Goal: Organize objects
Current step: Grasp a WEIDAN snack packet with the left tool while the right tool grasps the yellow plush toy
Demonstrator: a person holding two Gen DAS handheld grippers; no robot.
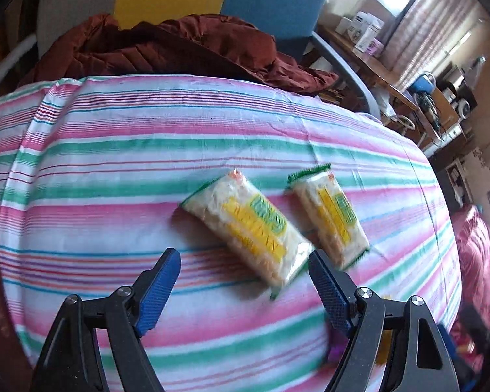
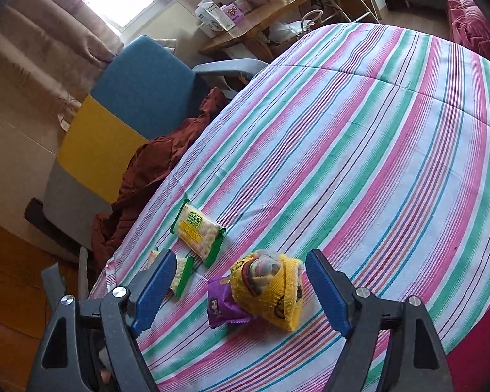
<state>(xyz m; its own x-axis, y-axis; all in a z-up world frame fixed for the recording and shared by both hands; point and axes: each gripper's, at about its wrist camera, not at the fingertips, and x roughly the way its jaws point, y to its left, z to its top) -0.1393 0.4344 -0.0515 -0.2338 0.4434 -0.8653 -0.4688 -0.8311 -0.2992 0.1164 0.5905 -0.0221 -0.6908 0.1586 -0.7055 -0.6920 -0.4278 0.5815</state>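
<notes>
Left wrist view has my left gripper (image 1: 245, 271) spread empty just short of the nearer snack packet (image 1: 248, 225) on the striped cloth (image 1: 114, 163), so I judge I'm approaching to pick; next I must straddle it, while my right gripper (image 2: 236, 272) hangs spread over the yellow sock (image 2: 271, 289)

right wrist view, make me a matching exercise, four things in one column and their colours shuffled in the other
Things:
1. rolled sock
2. small snack packet
3. crumpled cloth
4. rice cracker packet

Colours:
A. purple
B. rust brown
C. pale with green ends
D. yellow

Pairs: 1-D, 2-A, 3-B, 4-C
</notes>
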